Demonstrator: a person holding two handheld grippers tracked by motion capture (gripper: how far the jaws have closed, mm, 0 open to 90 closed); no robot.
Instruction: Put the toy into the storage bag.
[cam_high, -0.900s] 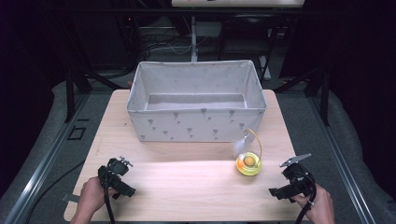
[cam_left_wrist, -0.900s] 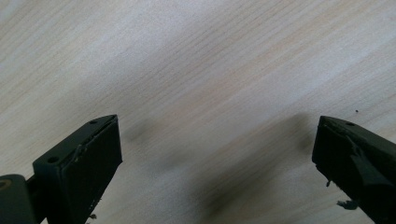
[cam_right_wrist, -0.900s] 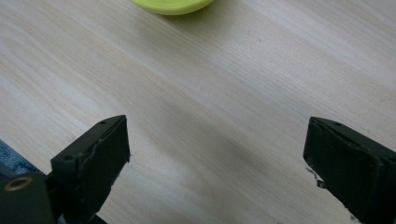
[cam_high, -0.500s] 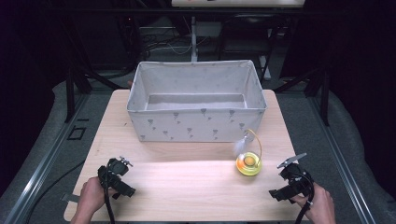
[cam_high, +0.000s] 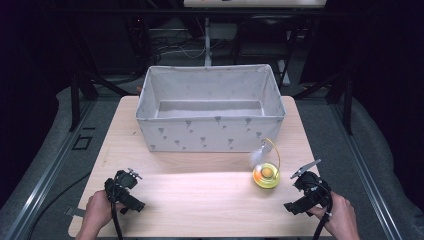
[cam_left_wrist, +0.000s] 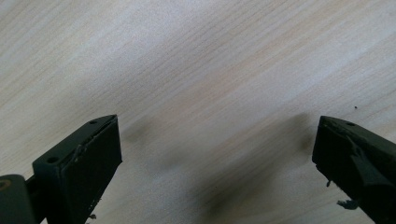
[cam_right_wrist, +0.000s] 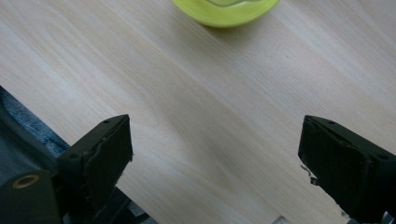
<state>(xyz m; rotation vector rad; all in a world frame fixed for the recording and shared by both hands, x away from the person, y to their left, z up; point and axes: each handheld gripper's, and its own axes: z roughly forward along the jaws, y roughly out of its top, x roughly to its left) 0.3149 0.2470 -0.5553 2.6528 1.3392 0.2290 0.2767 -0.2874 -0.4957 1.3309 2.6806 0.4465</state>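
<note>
Two grippers sit low in the high view, and the yellow dish toy, a shallow round thing with an orange ball inside, a thin wire arching over it and a pale feather at the wire's tip, lies lower right of centre on the wooden table. We see the right gripper just beside it, to the lower right, while the left gripper is well apart at the lower left. The grey fabric bin stands behind the toy, near its upper edge.

In the left gripper view we look at bare wood between the left gripper, whose jaws stand wide apart with nothing held.

In the right gripper view the right gripper is likewise spread wide and empty, and the toy's yellow rim peeks in at the top centre, straight ahead of the jaws. We judge the right hand is the one to reach, pushing forward along its own line.
</note>
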